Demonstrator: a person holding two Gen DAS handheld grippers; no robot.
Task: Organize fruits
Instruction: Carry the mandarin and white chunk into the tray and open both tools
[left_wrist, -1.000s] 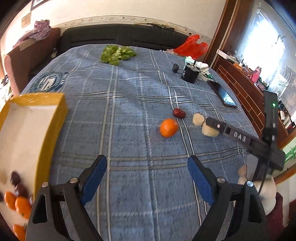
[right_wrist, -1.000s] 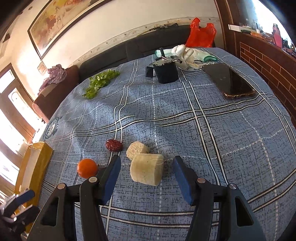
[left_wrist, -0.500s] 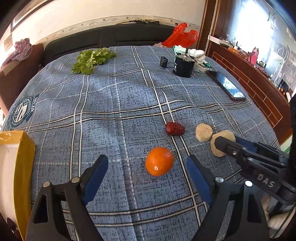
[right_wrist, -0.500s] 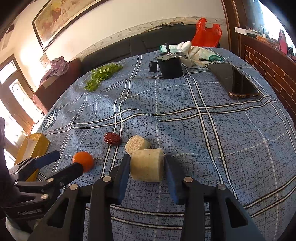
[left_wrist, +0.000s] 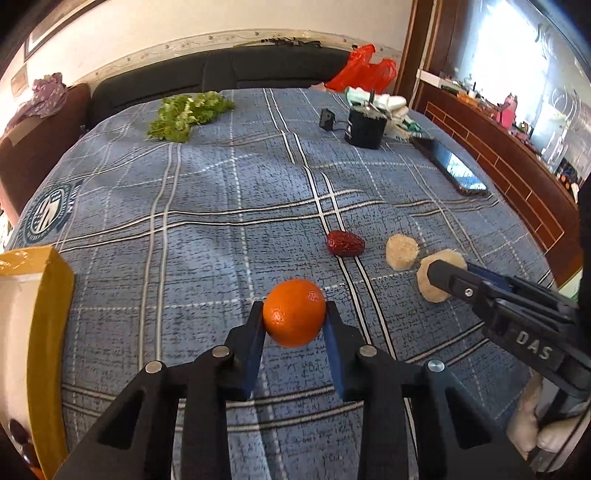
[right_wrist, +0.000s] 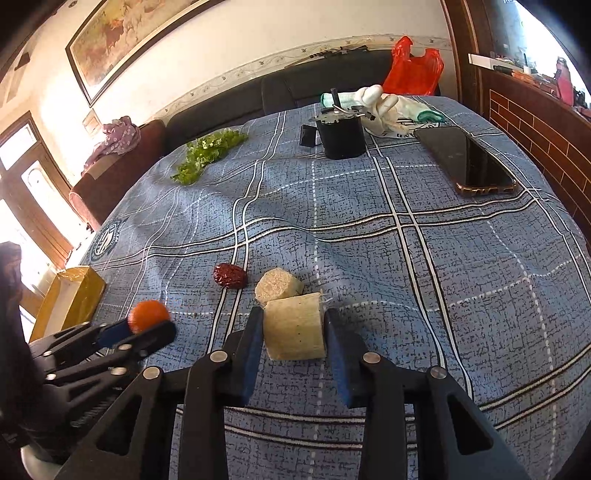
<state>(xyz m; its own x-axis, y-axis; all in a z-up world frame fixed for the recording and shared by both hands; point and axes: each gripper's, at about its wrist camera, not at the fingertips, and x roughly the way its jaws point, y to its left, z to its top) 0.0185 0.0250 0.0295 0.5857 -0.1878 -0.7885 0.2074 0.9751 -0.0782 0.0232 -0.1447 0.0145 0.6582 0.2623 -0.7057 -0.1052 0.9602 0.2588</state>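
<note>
Left gripper (left_wrist: 294, 322): fingers clamped on the orange (left_wrist: 294, 312), just above the blue plaid cloth (left_wrist: 221, 206) on the desk. Right gripper (right_wrist: 293, 329): fingers closing, pads pressing the larger pale cylinder chunk (right_wrist: 294, 326). Red date (right_wrist: 229, 275) and smaller chunk (right_wrist: 277, 287) lie loose nearby.

A black smartphone (right_wrist: 467, 160) lay on the blue plaid tablecloth (right_wrist: 369, 236), near a black cylindrical container (right_wrist: 341, 136); leafy greens (left_wrist: 186, 114) sat well apart.

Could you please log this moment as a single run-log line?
left claw: shut on orange | right claw: closing on pale cylinder | red date: on tablecloth
</note>
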